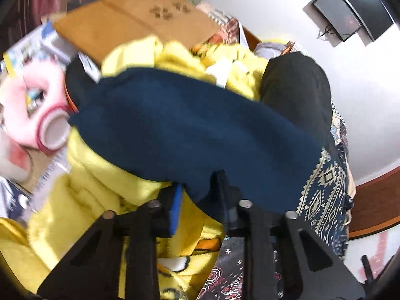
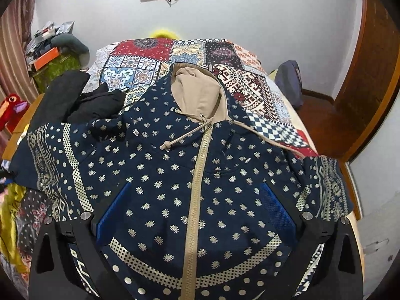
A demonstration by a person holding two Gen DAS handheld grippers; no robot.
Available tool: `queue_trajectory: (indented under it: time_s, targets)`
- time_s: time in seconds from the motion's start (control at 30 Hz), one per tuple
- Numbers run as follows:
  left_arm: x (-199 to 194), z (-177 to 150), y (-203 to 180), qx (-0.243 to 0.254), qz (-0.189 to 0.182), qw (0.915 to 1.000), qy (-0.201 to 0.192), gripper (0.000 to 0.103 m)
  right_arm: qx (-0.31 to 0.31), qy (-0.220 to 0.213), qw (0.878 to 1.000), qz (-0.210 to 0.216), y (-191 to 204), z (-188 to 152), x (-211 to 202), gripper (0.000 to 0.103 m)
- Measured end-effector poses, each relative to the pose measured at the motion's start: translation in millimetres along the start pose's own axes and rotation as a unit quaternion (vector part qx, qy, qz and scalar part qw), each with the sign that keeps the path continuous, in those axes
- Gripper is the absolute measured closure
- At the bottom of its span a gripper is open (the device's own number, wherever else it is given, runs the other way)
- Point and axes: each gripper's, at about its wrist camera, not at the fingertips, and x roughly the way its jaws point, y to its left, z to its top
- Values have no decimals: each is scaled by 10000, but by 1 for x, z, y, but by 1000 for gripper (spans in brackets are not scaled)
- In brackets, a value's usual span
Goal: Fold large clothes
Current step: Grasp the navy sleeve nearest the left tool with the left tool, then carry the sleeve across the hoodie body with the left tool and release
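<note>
My left gripper [image 1: 197, 200] is pinching the plain inner side of the navy dotted zip hoodie with tan hood [image 2: 195, 175]; right gripper [image 2: 196, 215] hangs spread over its chest on the patchwork bedspread [image 2: 150, 57]. I'd pull that sleeve straight across, keeping it taut.

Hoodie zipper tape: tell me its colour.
The zipper tape is beige, matching the hood lining; clearest in the right wrist view.

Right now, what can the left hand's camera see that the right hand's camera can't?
Only the left wrist view shows the left gripper shut on a dark blue cloth, a yellow plush garment and a cardboard box. Only the right wrist view shows the open right gripper above the hoodie's zipper and hood. Both show the patterned hoodie.
</note>
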Motion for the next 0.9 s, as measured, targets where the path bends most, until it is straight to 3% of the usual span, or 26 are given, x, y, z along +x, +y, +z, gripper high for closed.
queue_trajectory:
  time_s: [0.1,0.27,0.37,0.5,0.73,0.9]
  targets:
    - [-27,6,-18,355,140,9984,-414,93,-115,-62,9999,-62,0,-1,-6,3]
    - [-72,11,-60,992,185,9899,-999,99,-217,-139,9996,-90,-3,-1,-15,3]
    - [-99,14,-96,1379,12,9816,-1321,100,-243,-182,9995,-107,-6,-1,-21,3]
    - [-130,13,-152,1941,-347,9694,-1463,101,-226,-236,9995,-49,-15,-1,-27,3]
    - [-157,-16,-272,2952,-997,9356,-1658,101,-155,-315,9994,37,-26,4,-32,3]
    - [-149,-56,-346,3546,-1444,9118,-1482,101,-163,-395,9991,13,-35,6,-36,3]
